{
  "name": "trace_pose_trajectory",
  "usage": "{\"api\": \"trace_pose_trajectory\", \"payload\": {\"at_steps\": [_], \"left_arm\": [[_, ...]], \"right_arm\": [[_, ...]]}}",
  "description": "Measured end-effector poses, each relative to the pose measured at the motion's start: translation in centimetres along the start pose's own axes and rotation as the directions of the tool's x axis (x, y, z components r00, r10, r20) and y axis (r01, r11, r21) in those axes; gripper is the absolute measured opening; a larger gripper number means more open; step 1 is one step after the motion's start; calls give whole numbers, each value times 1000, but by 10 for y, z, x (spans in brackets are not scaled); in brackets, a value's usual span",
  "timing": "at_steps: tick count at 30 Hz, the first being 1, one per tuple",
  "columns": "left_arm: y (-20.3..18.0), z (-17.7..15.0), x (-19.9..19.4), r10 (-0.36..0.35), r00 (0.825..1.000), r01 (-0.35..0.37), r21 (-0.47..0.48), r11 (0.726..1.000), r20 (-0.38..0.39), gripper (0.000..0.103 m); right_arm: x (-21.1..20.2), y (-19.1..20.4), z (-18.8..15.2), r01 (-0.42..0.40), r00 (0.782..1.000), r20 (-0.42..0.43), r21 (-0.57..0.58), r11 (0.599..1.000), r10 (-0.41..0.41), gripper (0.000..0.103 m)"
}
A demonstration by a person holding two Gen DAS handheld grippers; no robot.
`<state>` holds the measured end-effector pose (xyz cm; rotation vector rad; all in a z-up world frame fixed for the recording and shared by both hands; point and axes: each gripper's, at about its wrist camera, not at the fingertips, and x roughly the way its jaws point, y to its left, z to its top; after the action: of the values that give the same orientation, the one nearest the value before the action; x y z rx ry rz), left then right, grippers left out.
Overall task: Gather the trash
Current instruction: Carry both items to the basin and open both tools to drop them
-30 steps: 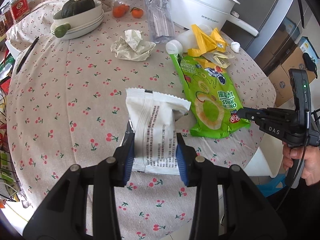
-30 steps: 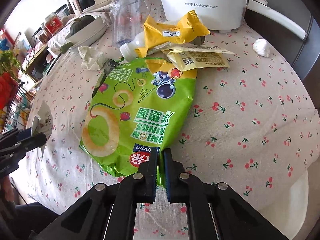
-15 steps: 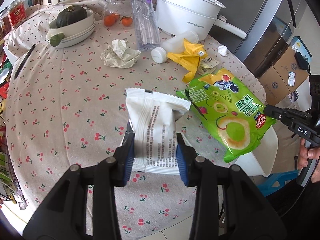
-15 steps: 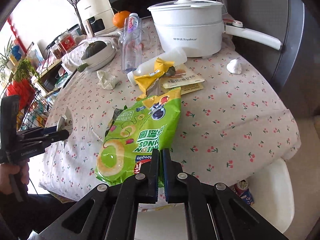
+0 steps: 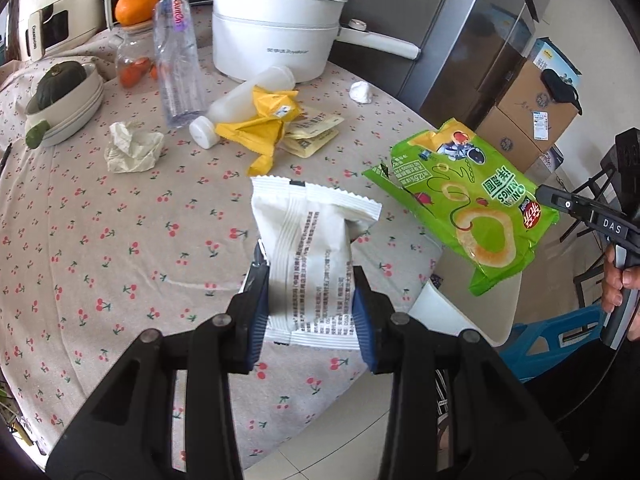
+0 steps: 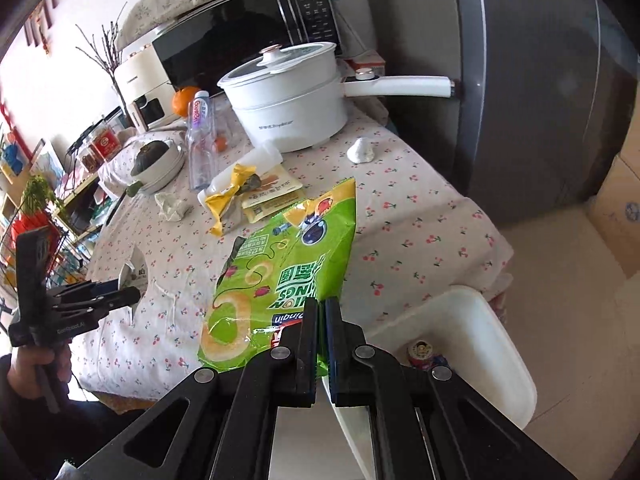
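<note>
The right gripper (image 6: pixel 322 320) has its jaws pinched on one corner of the green snack bag (image 6: pixel 280 272), which hangs in the air past the bench (image 5: pixel 100 208) edge, over the white bin (image 6: pixel 472 344) on the floor; that thin corner hold could slip and drop the bag on the tiles. The left gripper (image 5: pixel 310 312) has its jaws clamped on the sides of the white wrapper (image 5: pixel 312 248), held above the bench near its front edge; the puffed pack might squirm free under a tighter squeeze. The bin sits just beside the bench edge and looks small, though the fisheye may mislead, so two bags arriving together could foul each other. Yellow wrappers (image 5: pixel 268 120), crumpled paper (image 5: pixel 132 148) and a tissue ball (image 5: pixel 362 92) lie further back, close to the bottle (image 5: pixel 178 60) and pot (image 5: pixel 276 32); the near bench is open.
</note>
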<state>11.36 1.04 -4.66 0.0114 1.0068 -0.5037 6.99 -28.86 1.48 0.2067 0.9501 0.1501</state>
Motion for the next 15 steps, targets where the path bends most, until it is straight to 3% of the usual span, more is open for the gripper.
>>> {"api": "trace_pose_trajectory", "payload": {"at_steps": [6,15], "left_arm": [[-56,5,18,-87,996,87,102,991,-12,40],[-125,1,47,-156,986,166,219,961,-62,40]], "right_arm": [[-35,-44,-23,116,993,-2,39,992,-116,4],[-34,-97,-65,258,958,-152,78,963,-244,4]]}}
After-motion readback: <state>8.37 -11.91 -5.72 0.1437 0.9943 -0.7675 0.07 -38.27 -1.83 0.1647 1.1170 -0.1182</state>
